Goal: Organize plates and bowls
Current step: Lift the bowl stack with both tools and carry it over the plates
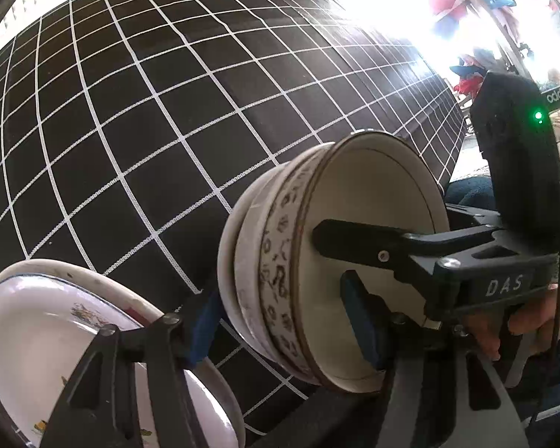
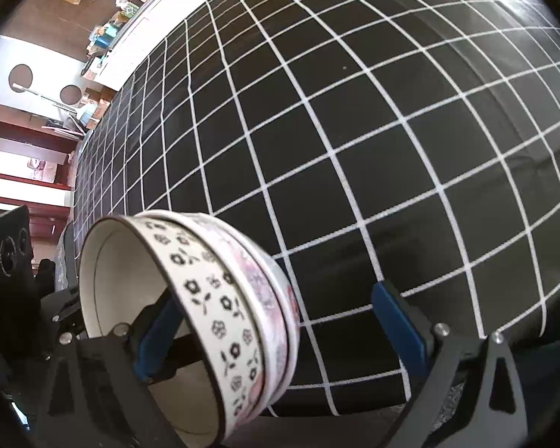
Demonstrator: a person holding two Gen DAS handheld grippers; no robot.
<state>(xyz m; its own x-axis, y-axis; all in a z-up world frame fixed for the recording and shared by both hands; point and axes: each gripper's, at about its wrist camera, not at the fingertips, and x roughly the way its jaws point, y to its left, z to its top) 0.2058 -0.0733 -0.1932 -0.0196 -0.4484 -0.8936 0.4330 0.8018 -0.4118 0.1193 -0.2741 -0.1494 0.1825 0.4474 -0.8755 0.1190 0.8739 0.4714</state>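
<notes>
**Holding a tipped bowl stack over the grid surface**

Tipping on its side, the stack of bowls (image 1: 276, 246) hangs above the surface (image 1: 168, 112) – a black cloth ruled with white squares – with its mouth turned toward the right of the left wrist view. The bowls are nested: the innermost has a cream inside, a dark rim and a band of small black flowers, and a pinkish pattern shows on the one beneath it.

The left gripper (image 1: 276, 291) has the stack between its jaws, which stand at a middling width. One blue pad lies against the underside of the bottom bowl and the other reaches in through the mouth, so the jaws appear closed on the stack across its depth.

The right gripper (image 2: 274, 295), gripped by a hand (image 1: 504, 324) at the edge of the left wrist view, stands with its jaws wide. Its left pad sits inside the bowl mouth, while its right pad is well apart from the outer wall – nothing is pinched there.

At the lower left of the left wrist view a white plate (image 1: 37, 317) with small coloured pictures lies partly behind the left gripper's finger; another rim shows just beneath it.
</notes>
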